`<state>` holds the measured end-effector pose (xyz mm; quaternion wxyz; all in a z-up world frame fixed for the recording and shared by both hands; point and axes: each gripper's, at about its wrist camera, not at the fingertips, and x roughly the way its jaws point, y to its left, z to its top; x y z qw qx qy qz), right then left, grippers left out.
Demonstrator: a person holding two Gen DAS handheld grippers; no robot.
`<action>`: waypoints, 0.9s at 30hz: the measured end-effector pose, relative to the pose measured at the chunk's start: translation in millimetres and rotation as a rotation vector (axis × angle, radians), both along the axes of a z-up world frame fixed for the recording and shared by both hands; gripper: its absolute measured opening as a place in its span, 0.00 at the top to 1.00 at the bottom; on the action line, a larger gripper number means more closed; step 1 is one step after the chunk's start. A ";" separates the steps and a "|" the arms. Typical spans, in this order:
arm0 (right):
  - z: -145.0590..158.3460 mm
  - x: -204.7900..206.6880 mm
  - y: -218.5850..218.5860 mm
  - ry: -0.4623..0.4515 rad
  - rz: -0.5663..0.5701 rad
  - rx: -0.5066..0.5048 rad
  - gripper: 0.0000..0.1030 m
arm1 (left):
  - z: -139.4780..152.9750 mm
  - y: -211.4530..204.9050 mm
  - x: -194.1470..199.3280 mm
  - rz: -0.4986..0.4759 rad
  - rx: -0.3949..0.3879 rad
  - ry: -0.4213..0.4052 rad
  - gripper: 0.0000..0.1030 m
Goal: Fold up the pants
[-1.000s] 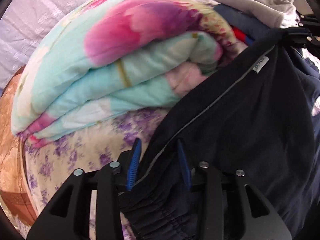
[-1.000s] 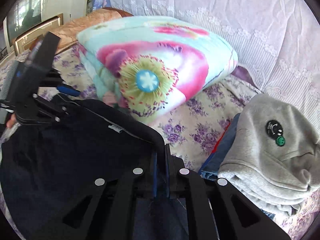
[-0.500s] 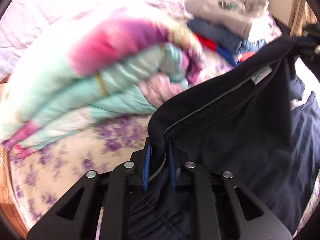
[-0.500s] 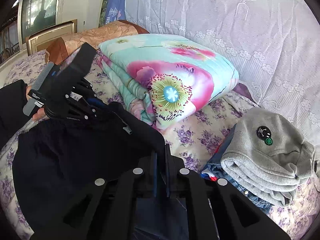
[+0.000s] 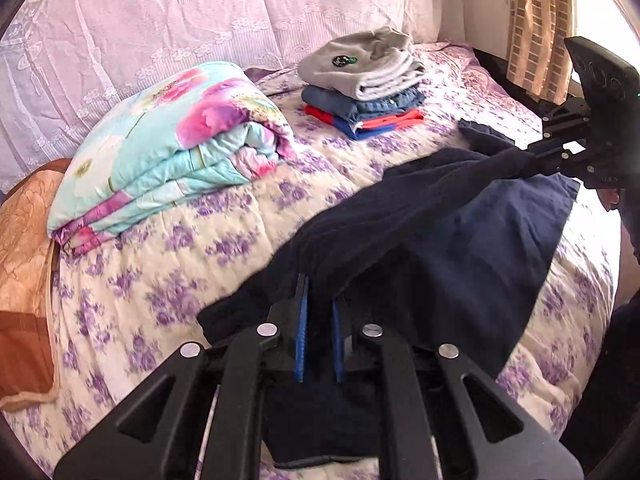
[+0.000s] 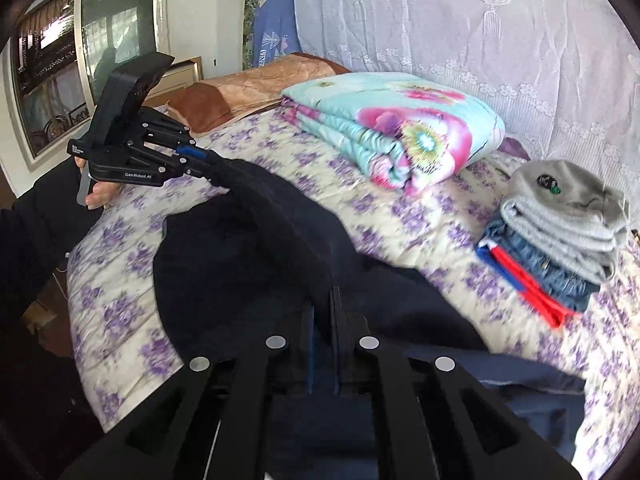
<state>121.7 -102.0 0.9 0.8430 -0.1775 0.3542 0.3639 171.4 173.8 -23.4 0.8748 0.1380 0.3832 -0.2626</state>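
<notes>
Pants: dark navy pants (image 5: 404, 220) are held up over the flowered bed (image 5: 168, 280) by one edge, and the rest is draped down onto the near part of the bed.
Long axis: the raised edge is stretched in a line from one gripper to the other, roughly along the bed's near edge.
Left gripper: the left gripper (image 5: 319, 322) is pinched on one end of that edge, with its blue pads nearly together around the cloth.
Right gripper: the right gripper (image 6: 322, 338) is pressed together on the other end, where cloth is bunched between its fingers.
Change: half a second ago the pants were held close before the cameras; now the grippers are drawn well apart and pulled back, and far more bed is seen.
Bedding: a folded floral quilt (image 5: 172, 148) is laid toward the bed's far side, and a stack of folded clothes (image 5: 364, 84) beside it.
Left view only: a checked curtain (image 5: 540, 28) is shown.
Right view only: a window (image 6: 72, 56) and the person's hand (image 6: 100, 194) are shown.
</notes>
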 end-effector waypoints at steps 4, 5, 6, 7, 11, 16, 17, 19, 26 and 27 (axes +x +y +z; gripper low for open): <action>-43.6 -37.7 16.3 0.070 0.032 -0.051 0.93 | -29.9 3.3 -35.0 0.013 0.025 0.066 0.91; -53.0 -44.2 20.3 0.078 0.032 -0.069 0.93 | -39.2 5.0 -38.8 0.018 0.023 0.087 0.91; -62.0 -48.7 23.6 0.088 0.032 -0.083 0.93 | -44.9 5.8 -44.6 0.020 0.024 0.096 0.91; -70.2 -50.5 25.2 0.101 0.027 -0.089 0.93 | -49.8 6.8 -49.9 0.021 0.023 0.101 0.91; -95.6 -46.0 29.3 0.150 -0.004 -0.085 0.93 | -69.0 6.9 -58.2 0.035 0.049 0.140 0.88; -114.2 -45.0 30.2 0.179 -0.042 -0.069 0.92 | -73.4 -0.2 -71.0 0.034 0.115 0.124 0.82; -114.8 -46.5 29.1 0.179 -0.044 -0.065 0.92 | -69.3 4.1 -75.3 0.029 0.087 0.137 0.71; -116.2 -49.3 26.5 0.176 -0.054 -0.051 0.92 | -58.6 18.3 -86.5 0.038 0.011 0.156 0.54; -112.4 -61.5 22.0 0.163 -0.092 -0.026 0.87 | 9.9 8.9 -102.6 0.201 -0.252 0.037 0.41; -109.4 -65.6 19.9 0.161 -0.102 -0.020 0.85 | 12.2 -4.2 -95.7 0.250 -0.253 0.036 0.36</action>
